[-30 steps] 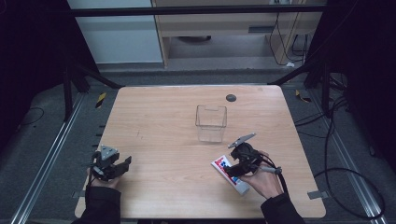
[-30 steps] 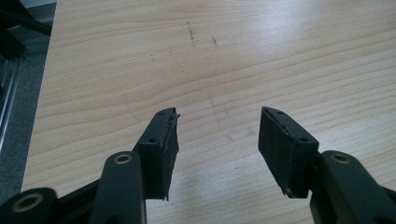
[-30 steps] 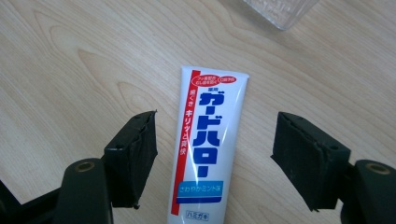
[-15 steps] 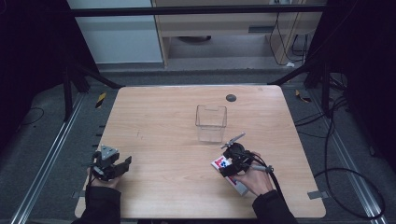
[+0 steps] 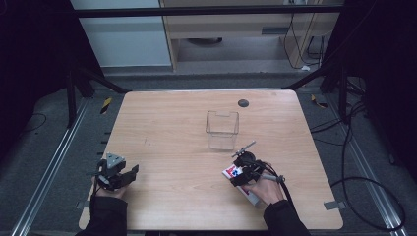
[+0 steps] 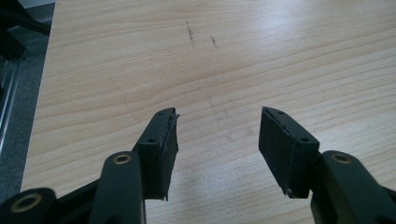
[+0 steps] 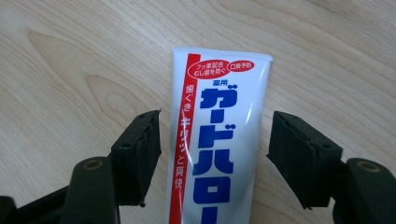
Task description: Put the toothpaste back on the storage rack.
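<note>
Right gripper view, tongs (image 7: 215,154) lowered, closing, straddling toothpaste tube (image 7: 219,140).

Glossy plastic tube (image 7: 219,140); matt wood table (image 7: 70,70)

Bright tabletop, dark surroundings, perhaps overhead-lit

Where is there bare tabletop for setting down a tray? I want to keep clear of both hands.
The widest bare patch on the table runs from its far-left corner to the clear box and down to the left claw. The near middle, between the claws, is free. It is crowded near right, where the right claw straddles the toothpaste tube.
</note>
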`<action>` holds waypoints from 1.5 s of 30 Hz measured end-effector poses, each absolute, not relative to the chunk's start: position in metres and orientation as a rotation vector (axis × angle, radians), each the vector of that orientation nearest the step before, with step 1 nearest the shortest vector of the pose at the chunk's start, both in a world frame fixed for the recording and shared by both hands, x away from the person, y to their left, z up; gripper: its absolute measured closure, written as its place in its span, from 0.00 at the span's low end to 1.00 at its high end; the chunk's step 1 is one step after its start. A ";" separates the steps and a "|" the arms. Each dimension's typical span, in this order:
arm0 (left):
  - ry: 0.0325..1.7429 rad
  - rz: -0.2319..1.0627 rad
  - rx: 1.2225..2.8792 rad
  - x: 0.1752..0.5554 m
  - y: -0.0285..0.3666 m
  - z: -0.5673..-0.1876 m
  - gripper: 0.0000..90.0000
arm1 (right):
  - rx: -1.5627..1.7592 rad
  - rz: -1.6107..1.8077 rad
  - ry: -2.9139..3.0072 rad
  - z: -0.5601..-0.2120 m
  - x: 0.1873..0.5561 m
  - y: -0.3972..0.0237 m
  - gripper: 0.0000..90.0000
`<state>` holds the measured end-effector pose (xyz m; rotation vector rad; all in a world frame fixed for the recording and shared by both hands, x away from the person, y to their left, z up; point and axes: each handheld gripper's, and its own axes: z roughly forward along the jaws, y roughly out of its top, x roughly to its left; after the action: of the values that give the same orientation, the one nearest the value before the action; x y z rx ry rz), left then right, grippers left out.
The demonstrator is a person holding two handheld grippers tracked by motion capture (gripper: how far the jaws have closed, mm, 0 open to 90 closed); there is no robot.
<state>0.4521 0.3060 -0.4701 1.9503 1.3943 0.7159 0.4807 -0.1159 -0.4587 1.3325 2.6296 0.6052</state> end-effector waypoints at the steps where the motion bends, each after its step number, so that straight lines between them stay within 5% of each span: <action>1: 1.395 0.715 1.950 0.452 0.306 -0.470 0.51 | 1.340 0.596 2.630 -0.460 0.482 -0.116 0.38; 32: 1.395 0.716 1.952 0.452 0.306 -0.470 0.51 | 1.361 0.524 2.638 -0.473 0.485 -0.110 0.46; 45: 1.393 0.717 1.952 0.452 0.306 -0.470 0.51 | 1.381 0.560 2.617 -0.468 0.482 -0.113 0.69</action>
<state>0.4523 0.3063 -0.4702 1.9515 1.3934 0.7166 0.4821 -0.1134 -0.4682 1.3807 2.6174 0.5599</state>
